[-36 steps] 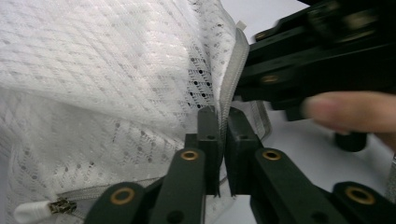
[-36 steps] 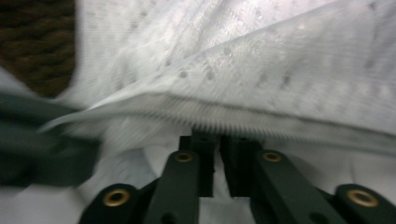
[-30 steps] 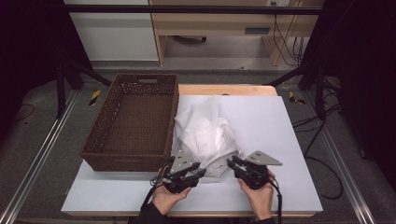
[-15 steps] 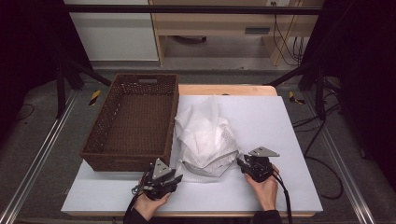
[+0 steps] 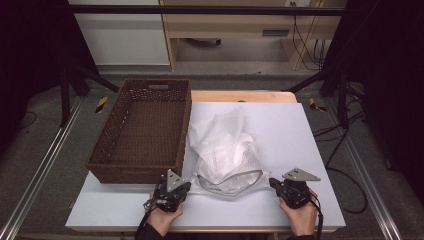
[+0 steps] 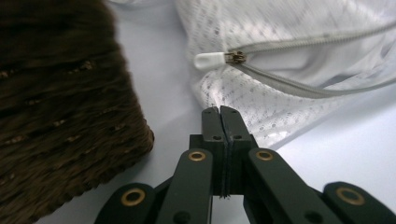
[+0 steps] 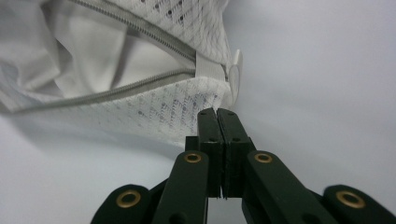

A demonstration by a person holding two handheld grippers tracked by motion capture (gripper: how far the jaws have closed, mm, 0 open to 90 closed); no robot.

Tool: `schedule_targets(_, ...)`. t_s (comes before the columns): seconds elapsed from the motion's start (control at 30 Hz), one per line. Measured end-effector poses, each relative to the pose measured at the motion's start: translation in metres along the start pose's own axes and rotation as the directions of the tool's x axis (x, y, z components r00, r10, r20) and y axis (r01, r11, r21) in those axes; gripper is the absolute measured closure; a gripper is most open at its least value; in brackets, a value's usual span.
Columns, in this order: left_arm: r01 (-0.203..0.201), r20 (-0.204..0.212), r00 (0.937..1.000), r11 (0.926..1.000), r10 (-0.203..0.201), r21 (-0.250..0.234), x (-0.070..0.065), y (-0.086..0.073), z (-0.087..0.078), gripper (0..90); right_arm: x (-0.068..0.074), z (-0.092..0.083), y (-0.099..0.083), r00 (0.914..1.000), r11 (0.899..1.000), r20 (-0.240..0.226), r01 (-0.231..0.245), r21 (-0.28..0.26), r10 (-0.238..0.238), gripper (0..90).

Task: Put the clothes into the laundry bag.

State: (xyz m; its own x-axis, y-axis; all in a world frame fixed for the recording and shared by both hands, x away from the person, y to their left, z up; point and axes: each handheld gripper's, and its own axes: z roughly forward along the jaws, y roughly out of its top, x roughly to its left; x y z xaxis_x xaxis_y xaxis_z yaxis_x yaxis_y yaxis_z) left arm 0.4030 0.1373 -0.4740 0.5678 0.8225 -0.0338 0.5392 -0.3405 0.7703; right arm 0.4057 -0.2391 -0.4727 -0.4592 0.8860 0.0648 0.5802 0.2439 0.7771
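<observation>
A white mesh laundry bag lies crumpled on the white table, its zipped mouth facing the front edge. My left gripper rests on the table just left of the bag's front corner, by the basket's corner. In the left gripper view the jaws are pressed shut with nothing between them, short of the mesh; the white zipper pull lies beyond. My right gripper sits right of the bag's front, pointing left. In the right gripper view it is shut just short of the bag's zipper end tab.
A brown wicker basket stands on the table's left half, its near corner close beside my left gripper. The white tabletop stretches to the right of the bag. Dark frame posts and cables surround the table.
Both grippers have drawn away from the bag's front edge and spread apart: the left one went left toward the basket's corner, the right one went right. The bag's front settled flat.
</observation>
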Motion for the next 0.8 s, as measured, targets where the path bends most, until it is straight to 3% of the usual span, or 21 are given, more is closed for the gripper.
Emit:
schedule_targets(0.03,-0.001,-0.001,1.0000,1.0000,0.001,0.001,0.000,0.000,-0.001,89.8,0.000,0.003,-0.006,1.0000,1.000,0.002,-0.010,0.026,0.010,87.3)
schedule_targets(0.07,0.014,0.016,0.9998,0.9998,-0.014,-0.011,0.002,0.000,-0.002,89.8,0.001,0.005,-0.007,0.9988,0.999,0.046,0.012,0.041,-0.014,79.6)
schedule_targets(0.13,0.022,0.024,0.9995,0.9995,-0.021,-0.022,0.003,0.001,-0.003,89.5,0.000,0.005,-0.007,0.9985,1.000,0.052,0.012,0.025,-0.014,77.9)
schedule_targets(0.17,0.028,0.056,0.9981,0.9988,-0.026,-0.039,0.004,0.001,-0.004,88.5,0.001,0.004,-0.005,0.9993,1.000,0.036,0.001,0.005,-0.001,74.7)
schedule_targets(0.23,0.019,0.070,0.9975,0.9971,-0.013,-0.074,0.001,0.003,-0.008,81.4,0.003,-0.002,0.000,0.9999,0.998,0.004,0.014,-0.067,-0.014,67.6)
schedule_targets(0.27,0.018,0.090,0.9959,0.9956,-0.010,-0.092,-0.001,0.004,-0.010,75.5,0.010,-0.007,0.007,0.9991,0.991,-0.039,0.013,-0.131,-0.018,63.5)
schedule_targets(0.3,0.008,0.105,0.9944,0.9941,0.003,-0.108,-0.003,0.006,-0.012,75.5,0.010,-0.007,0.007,0.9991,0.991,-0.039,0.013,-0.131,-0.018,63.5)
schedule_targets(0.4,-0.015,0.118,0.9925,0.9892,0.032,-0.146,-0.009,0.010,-0.023,66.1,0.028,-0.013,0.022,0.9946,0.975,-0.101,0.005,-0.222,-0.028,56.8)
schedule_targets(0.6,0.005,0.144,0.9894,0.9843,0.021,-0.177,-0.003,0.001,-0.034,55.3,0.031,-0.009,0.028,0.9967,0.969,-0.078,0.001,-0.247,-0.021,47.2)
schedule_targets(0.8,0.020,0.162,0.9867,0.9809,0.012,-0.193,0.009,-0.009,-0.047,45.6,0.016,-0.014,0.022,0.9988,0.963,-0.048,-0.009,-0.268,-0.004,26.6)
